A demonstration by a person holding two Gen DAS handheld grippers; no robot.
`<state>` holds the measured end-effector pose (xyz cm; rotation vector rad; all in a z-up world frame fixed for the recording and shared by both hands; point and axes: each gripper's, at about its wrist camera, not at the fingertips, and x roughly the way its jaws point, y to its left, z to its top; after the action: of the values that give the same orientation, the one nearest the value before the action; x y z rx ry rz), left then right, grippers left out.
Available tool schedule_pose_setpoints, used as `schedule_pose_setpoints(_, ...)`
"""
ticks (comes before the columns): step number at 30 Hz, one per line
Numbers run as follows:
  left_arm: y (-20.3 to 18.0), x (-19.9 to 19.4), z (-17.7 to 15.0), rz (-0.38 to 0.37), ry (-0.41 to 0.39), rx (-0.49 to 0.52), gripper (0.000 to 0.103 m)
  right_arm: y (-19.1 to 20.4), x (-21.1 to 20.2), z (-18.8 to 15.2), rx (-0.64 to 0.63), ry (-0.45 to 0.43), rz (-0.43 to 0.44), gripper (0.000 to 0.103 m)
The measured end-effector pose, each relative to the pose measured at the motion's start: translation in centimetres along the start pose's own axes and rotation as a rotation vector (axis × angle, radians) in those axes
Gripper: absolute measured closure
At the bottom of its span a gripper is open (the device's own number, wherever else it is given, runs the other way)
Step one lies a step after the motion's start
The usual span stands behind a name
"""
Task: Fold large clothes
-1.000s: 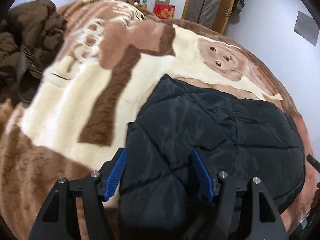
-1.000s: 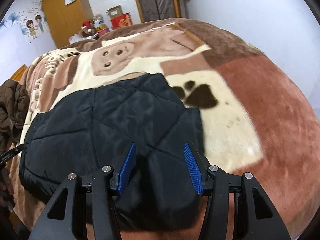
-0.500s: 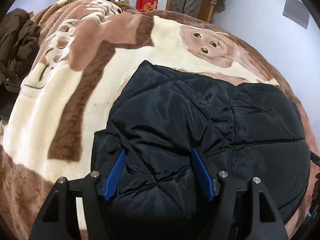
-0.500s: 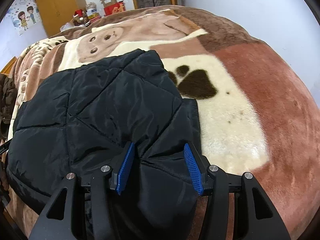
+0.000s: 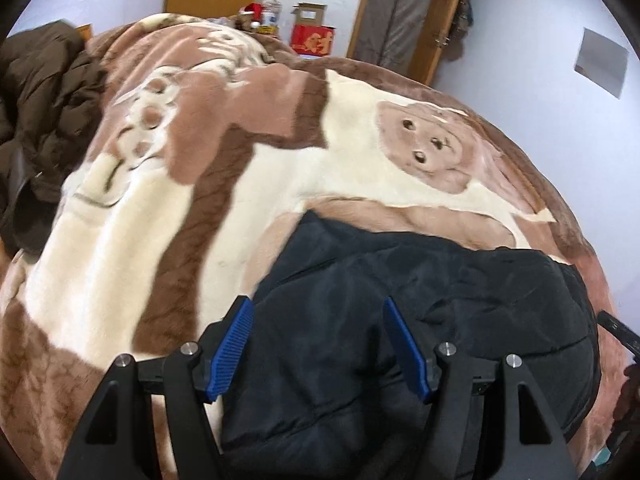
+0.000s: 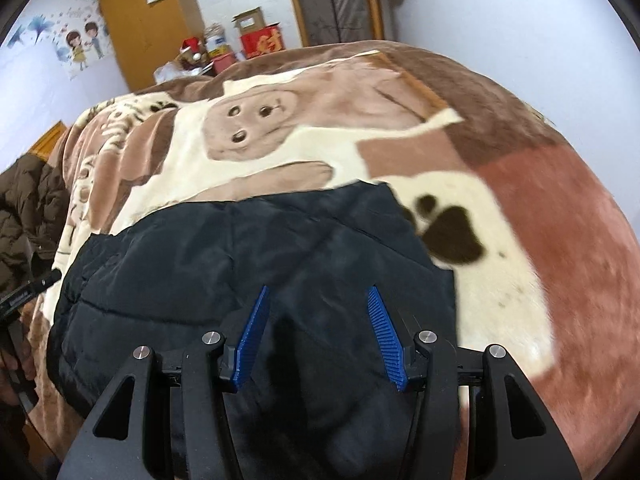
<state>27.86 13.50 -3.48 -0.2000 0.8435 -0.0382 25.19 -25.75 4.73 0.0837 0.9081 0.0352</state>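
Note:
A black quilted jacket lies folded on a brown and cream bear-print blanket. My left gripper is open over the jacket's left near edge, blue pads wide apart, nothing held. In the right wrist view the same jacket fills the middle. My right gripper is open over its right near part, nothing between the pads. The jacket's nearest edge is hidden under both grippers.
A brown puffer coat is heaped at the bed's left side and shows in the right wrist view. Boxes, a wardrobe and a door stand behind the bed. The wall is close on the right.
Both grippers have pulled back from the jacket and tilted up, so more blanket and room show. Both stay open. The jacket lies as before.

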Motion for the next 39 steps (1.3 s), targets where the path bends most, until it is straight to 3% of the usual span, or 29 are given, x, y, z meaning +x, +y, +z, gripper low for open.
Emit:
schedule_pose_setpoints(5, -4.3, 2.9, 0.3, -0.025, 0.037, 0.102, 0.033, 2.3, 3.6, 1.4, -0.051, 0.056, 0.002, 0.051)
schedule_pose_setpoints(7, -5.4, 4.7, -0.3, 0.008, 0.068, 0.13, 0.033, 2.1, 6.2, 1.0, -0.05, 0.129, -0.017, 0.051)
schedule_pose_setpoints(9, -5.6, 6.0, -0.9, 0.028, 0.077, 0.135, 0.032, 1.6, 7.3, 0.6, -0.025, 0.144, -0.003, 0.051)
schedule_pose_setpoints(19, -5.4, 5.6, -1.4, 0.03, 0.076, 0.111, 0.032, 1.2, 6.5, 0.5, -0.001, 0.133, 0.006, 0.051)
schedule_pose_setpoints(25, -3.8, 1.6, -0.5, 0.06, 0.002, 0.118, 0.032, 0.6, 2.6, 1.1, -0.006, 0.028, 0.009, 0.051)
schedule_pose_setpoints(29, -2.1, 3.2, -0.7, 0.117, 0.056, 0.108, 0.032, -1.2, 4.4, 0.8, 0.021, 0.09, -0.045, 0.051)
schedule_pose_setpoints(31, -1.4, 4.3, -1.4, 0.108, 0.081, 0.086, 0.031, -1.8, 5.6, 0.3, 0.009, 0.118, -0.058, 0.051)
schedule_pose_setpoints(39, -1.2, 5.3, -2.3, 0.108, 0.074, 0.084, 0.028, -2.5, 7.5, -0.6, 0.008, 0.13, -0.087, 0.051)
